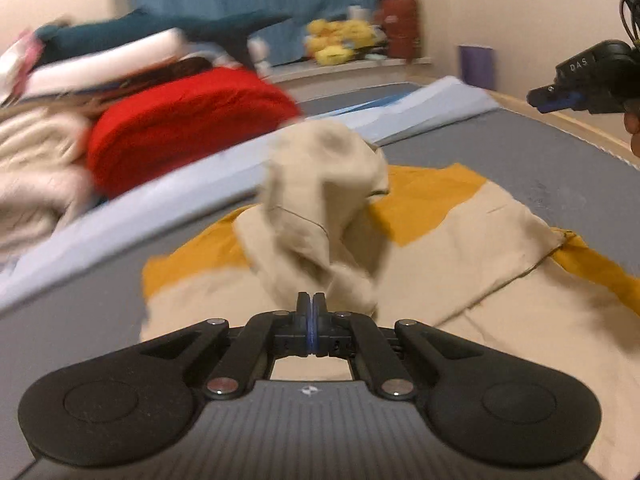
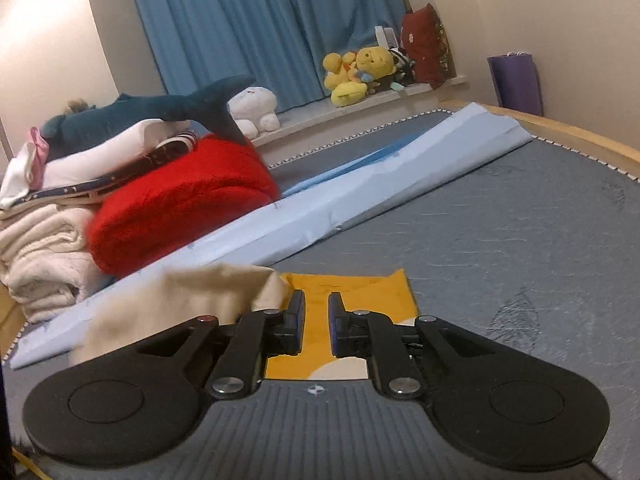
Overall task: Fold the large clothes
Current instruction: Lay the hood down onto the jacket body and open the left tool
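The beige-and-mustard garment [image 1: 460, 280] lies flat on the bed's grey mattress [image 1: 540, 168], its length running across in front of you. Your left claw [image 1: 311, 304] is clamped on a raised beige fold directly ahead; your right claw [image 2: 316, 316] hovers slightly apart, empty, over the garment's mustard corner. No containers are in view.

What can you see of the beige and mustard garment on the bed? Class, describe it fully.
The beige and mustard garment looks like thin woven cloth, beige with mustard-yellow panels. It lies mostly flat on the grey mattress, creased. One beige part is lifted into a bunched peak, pinched by the shut left gripper. The right gripper, jaws slightly apart and empty, hangs above a mustard panel.
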### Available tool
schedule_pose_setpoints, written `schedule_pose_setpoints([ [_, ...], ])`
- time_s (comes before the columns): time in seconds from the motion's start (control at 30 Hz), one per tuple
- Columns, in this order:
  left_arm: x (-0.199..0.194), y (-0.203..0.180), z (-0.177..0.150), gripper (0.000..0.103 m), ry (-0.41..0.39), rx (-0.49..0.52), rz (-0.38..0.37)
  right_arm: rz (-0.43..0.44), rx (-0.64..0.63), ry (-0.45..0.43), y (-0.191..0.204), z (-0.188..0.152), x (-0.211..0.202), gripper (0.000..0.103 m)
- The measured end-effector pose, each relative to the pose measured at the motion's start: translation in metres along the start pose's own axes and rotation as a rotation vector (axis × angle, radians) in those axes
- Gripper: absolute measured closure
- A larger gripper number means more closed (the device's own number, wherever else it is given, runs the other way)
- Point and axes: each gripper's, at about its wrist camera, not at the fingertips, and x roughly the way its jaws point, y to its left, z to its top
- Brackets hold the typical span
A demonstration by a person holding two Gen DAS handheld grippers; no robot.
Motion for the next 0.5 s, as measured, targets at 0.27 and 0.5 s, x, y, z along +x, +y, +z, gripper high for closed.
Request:
schedule_pose_setpoints([
  [0.27, 0.022, 0.031, 0.011, 0.051, -0.023, -0.439, -0.063, 0.108, 0.079, 0.082, 0.009, -0.011, 0.013, 0.078],
  [0.5, 0.055, 0.025, 0.012, 0.051, 0.026, -0.425, -0.105, 0.268, 0.188, 0.183, 0.026, -0.023, 0.041, 0.064],
])
